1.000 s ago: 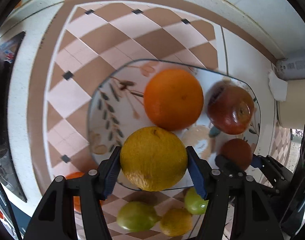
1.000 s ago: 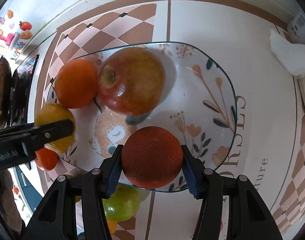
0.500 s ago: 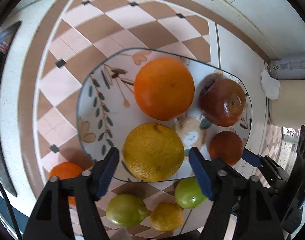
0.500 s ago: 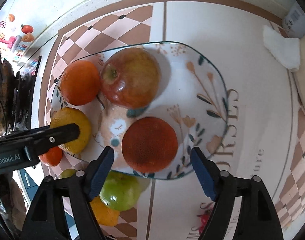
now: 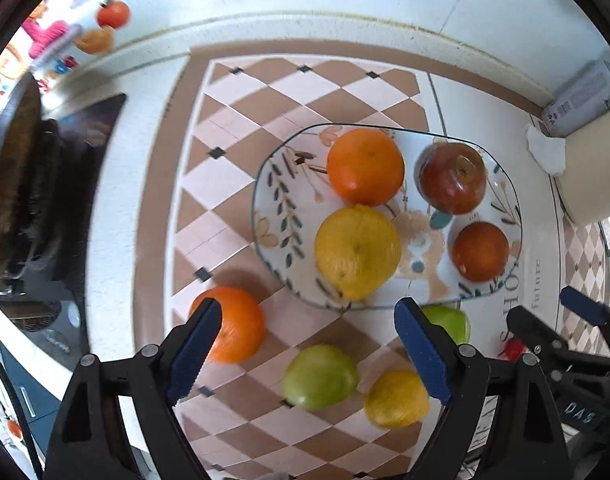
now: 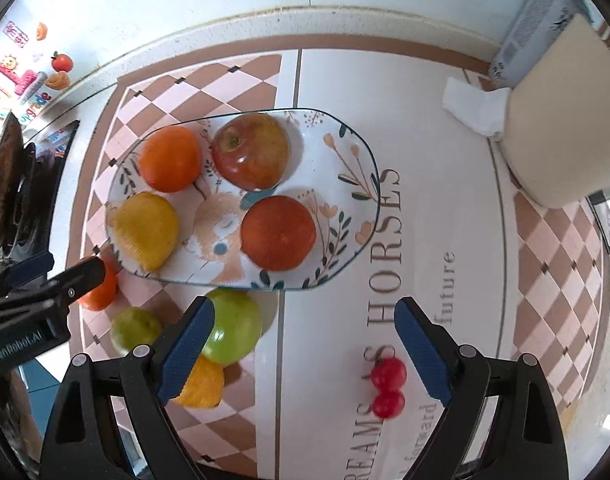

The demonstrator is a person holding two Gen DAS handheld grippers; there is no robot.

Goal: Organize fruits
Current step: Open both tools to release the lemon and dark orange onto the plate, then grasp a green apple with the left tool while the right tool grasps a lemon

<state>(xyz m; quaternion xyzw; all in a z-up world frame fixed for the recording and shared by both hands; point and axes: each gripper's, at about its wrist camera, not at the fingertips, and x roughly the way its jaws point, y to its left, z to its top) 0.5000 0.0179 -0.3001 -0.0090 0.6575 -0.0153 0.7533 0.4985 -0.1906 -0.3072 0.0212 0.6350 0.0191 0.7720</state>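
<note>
Below the plate [image 5: 265,216], lower centre of the left view, we see our left gripper [image 5: 303,354] and right gripper [image 6: 303,350] spread empty; the firm, rollable green fruit [image 5: 320,376] wants pinching across its middle.

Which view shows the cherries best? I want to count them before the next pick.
The right wrist view: two red cherries lie in full sight on the mat between the open right claw fingers. The left wrist view shows only a red sliver behind the right claw's arm, too hidden to count.
</note>
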